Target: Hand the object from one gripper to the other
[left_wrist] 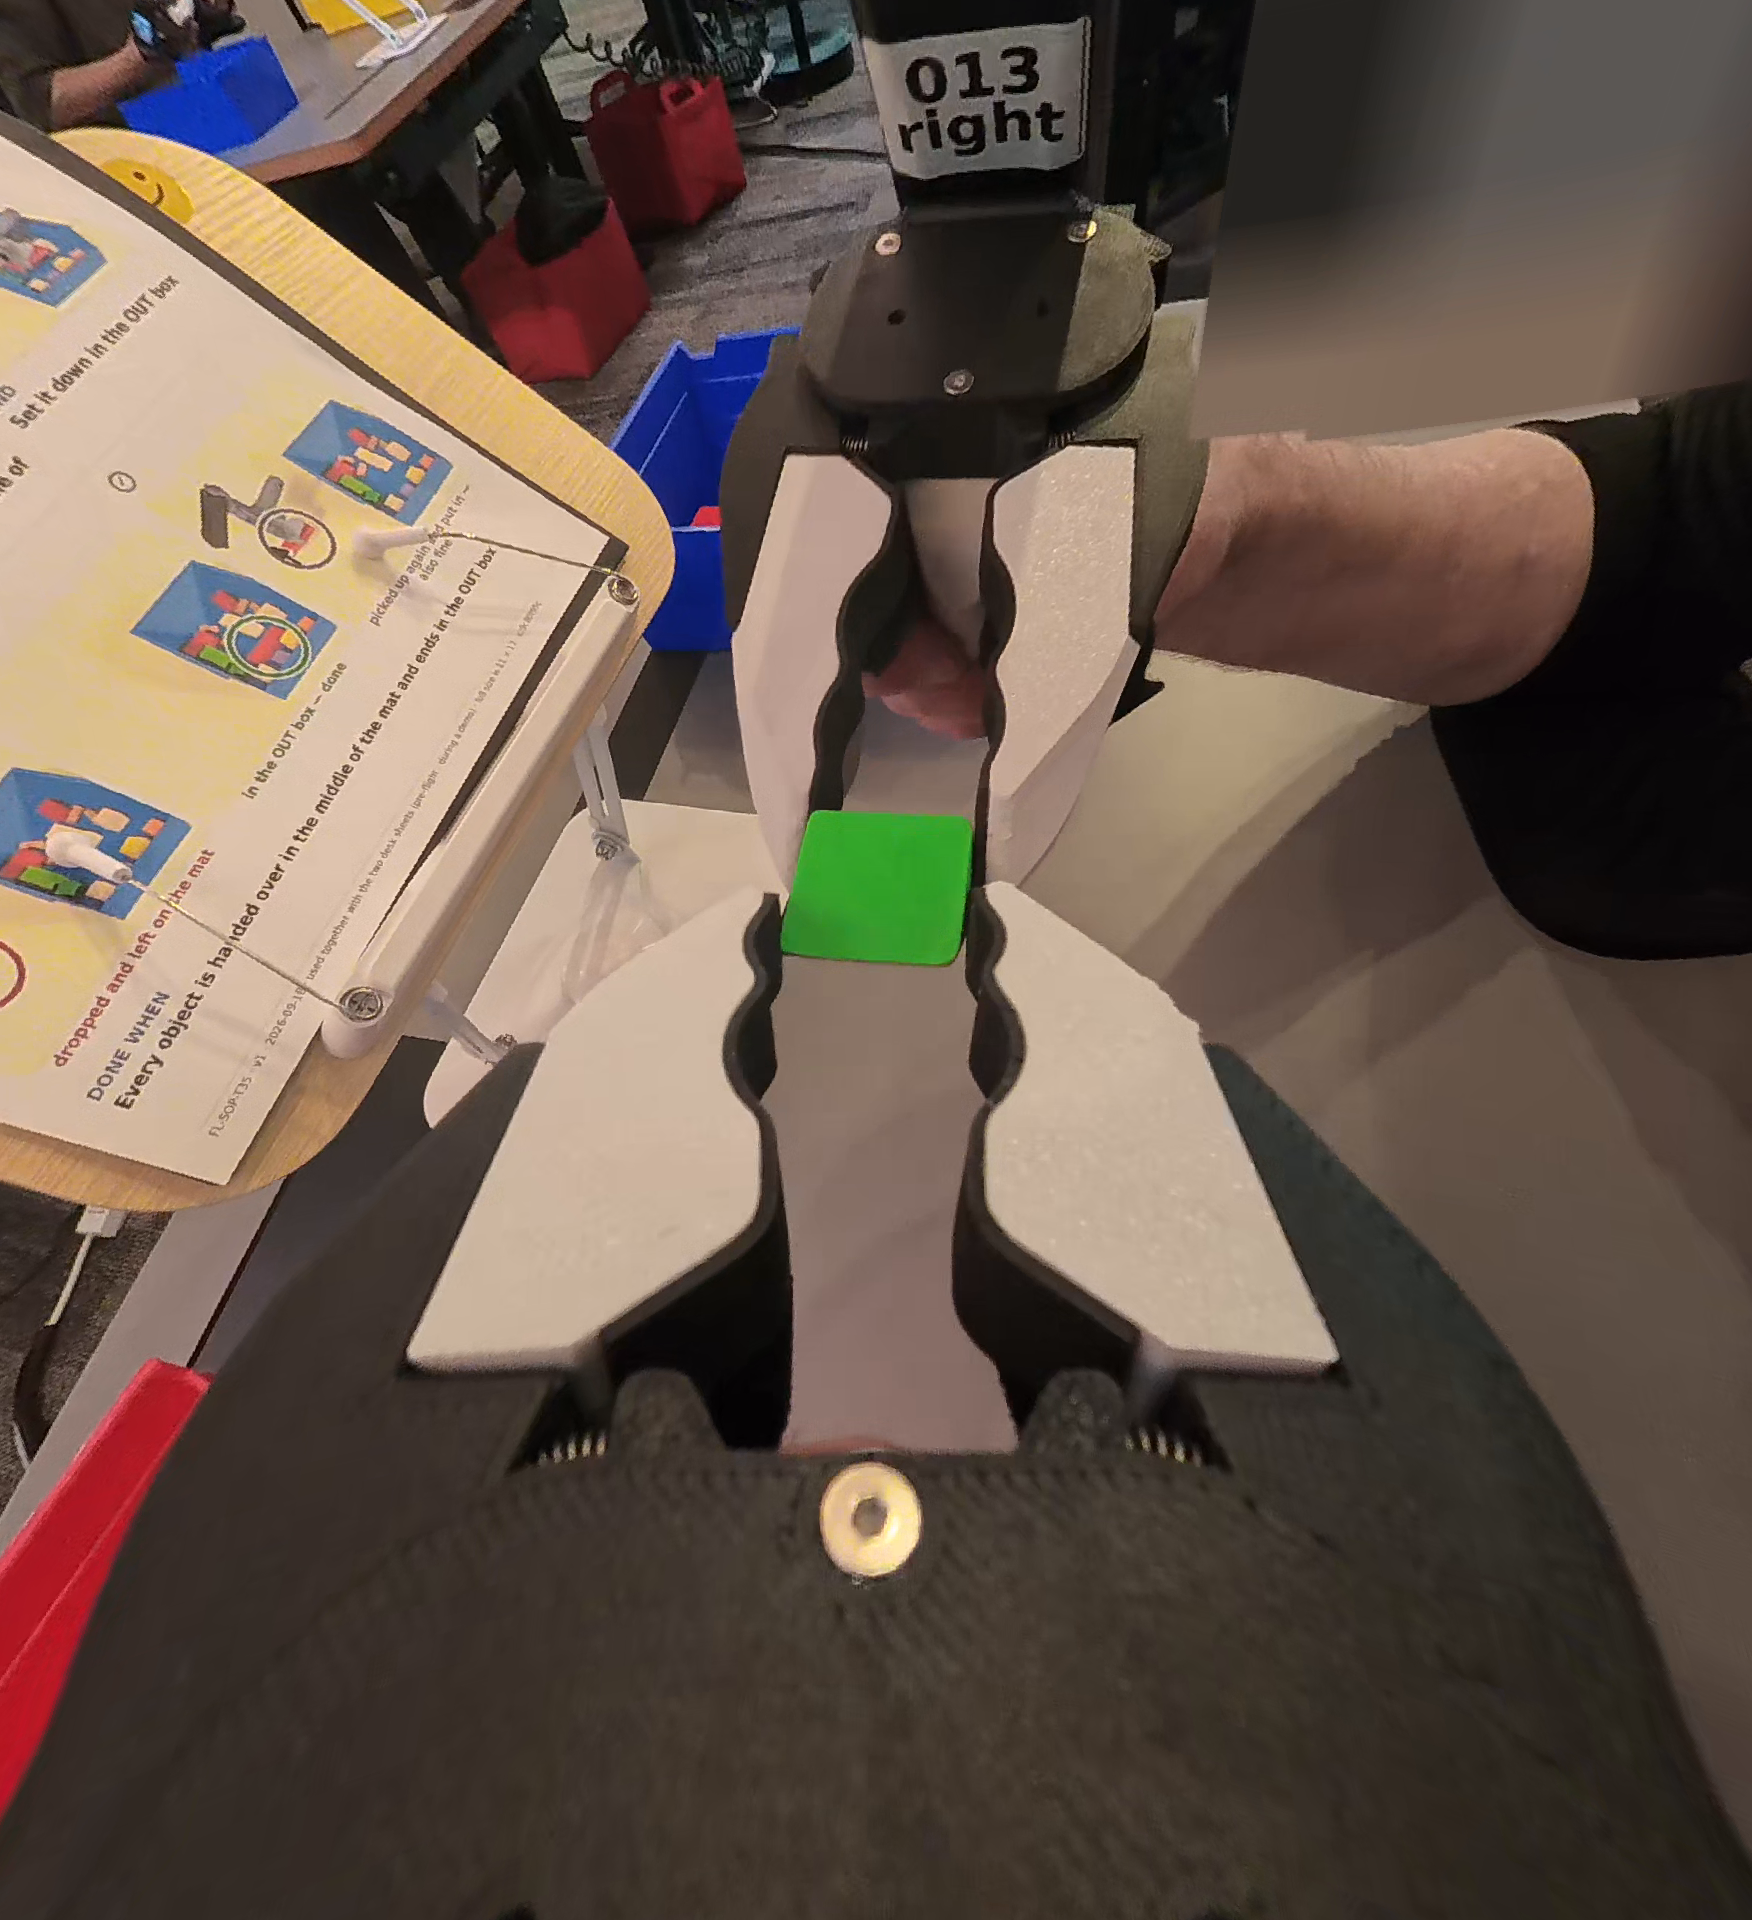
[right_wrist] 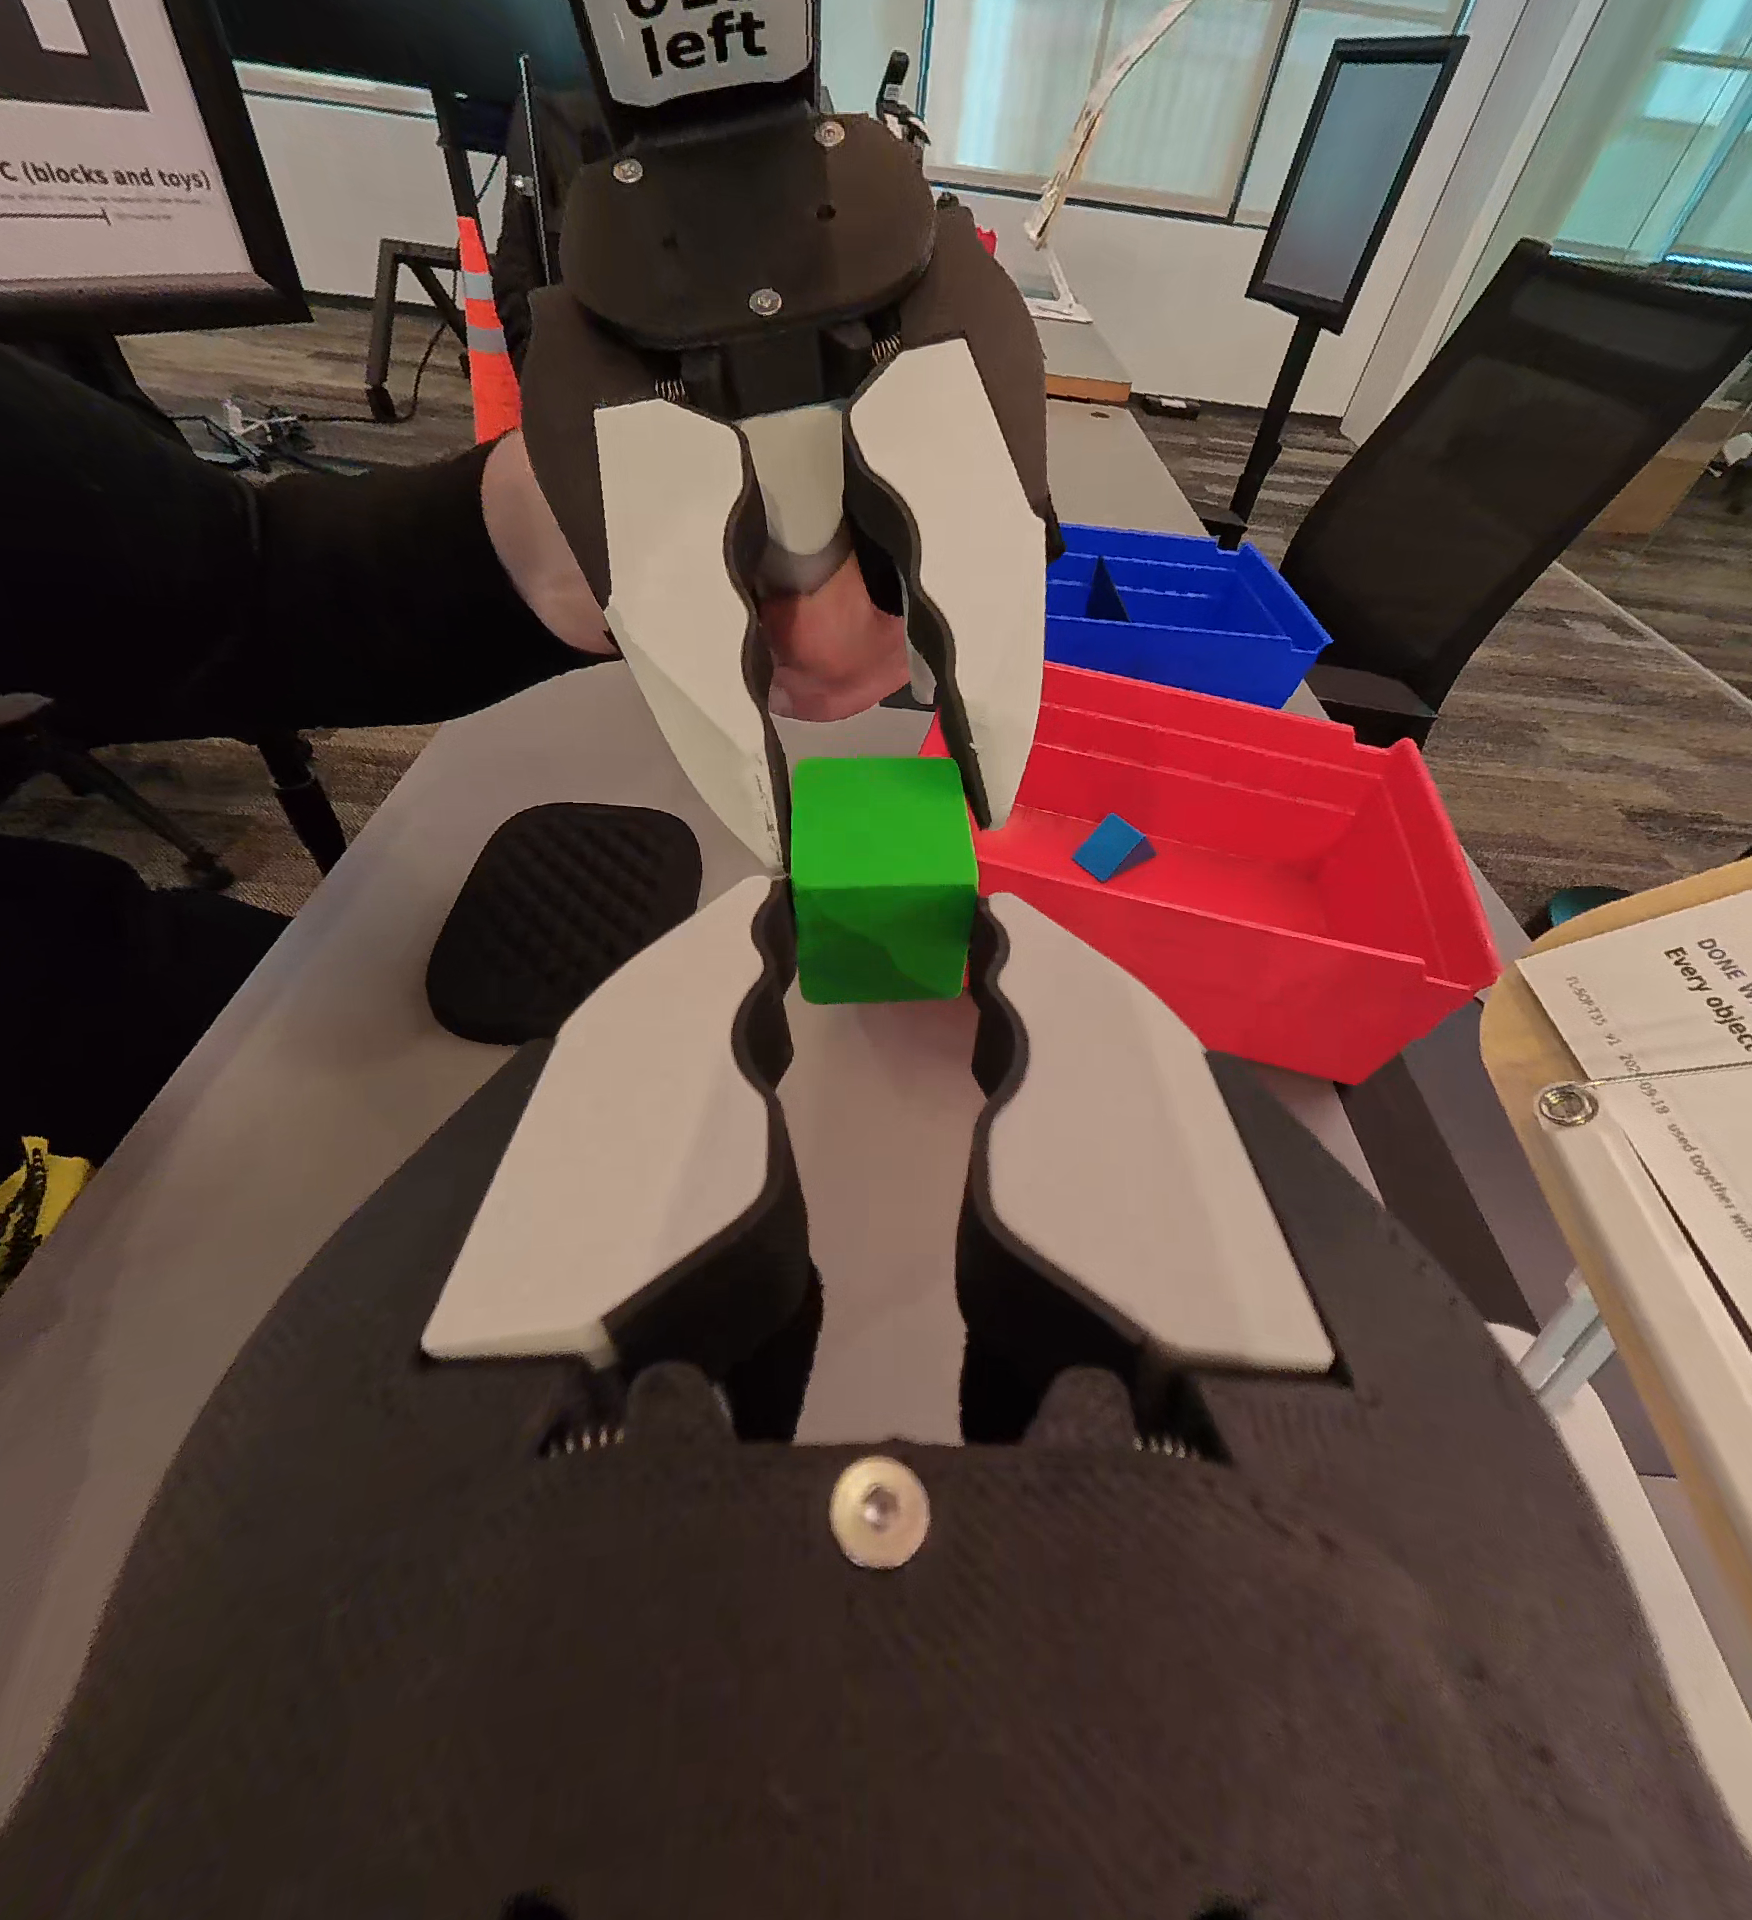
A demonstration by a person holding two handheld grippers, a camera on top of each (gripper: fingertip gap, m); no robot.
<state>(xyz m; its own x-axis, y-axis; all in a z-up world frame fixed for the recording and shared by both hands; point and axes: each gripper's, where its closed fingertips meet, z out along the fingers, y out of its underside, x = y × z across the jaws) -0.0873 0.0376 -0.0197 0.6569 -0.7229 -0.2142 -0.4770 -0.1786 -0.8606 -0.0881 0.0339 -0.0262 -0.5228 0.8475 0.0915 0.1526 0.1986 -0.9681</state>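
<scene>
Hanging in mid-air above the worktop (right_wrist: 581, 727), the green cube (right_wrist: 882, 878) sits between two hand-held grippers that meet nose to nose. We read this as the handover's shared moment, with both sets of pads on the block at once.

Left hand-held gripper (left_wrist: 877, 925): clenched on the cube, a pad flat against each side face at its near end. Right hand-held gripper (right_wrist: 877, 925): likewise grasping it from the opposite end, fingertips pressed to the same two side faces. Each tool takes only about half the cube's length, which leaves room for the other; that seems to be the reason for the shallow bite.

The two are set in line, so the cube stays level and neither needs to twist it.

Outward: a red bin (right_wrist: 1371, 935) lies just beside the exchange, with a small blue wedge (right_wrist: 1111, 847) on its floor. A blue bin (right_wrist: 1184, 613) stands behind it, and a black ribbed pad (right_wrist: 560, 914) lies on the worktop on the other side.

Judgement: one grip must let go next. A release made too early risks a drop.
</scene>
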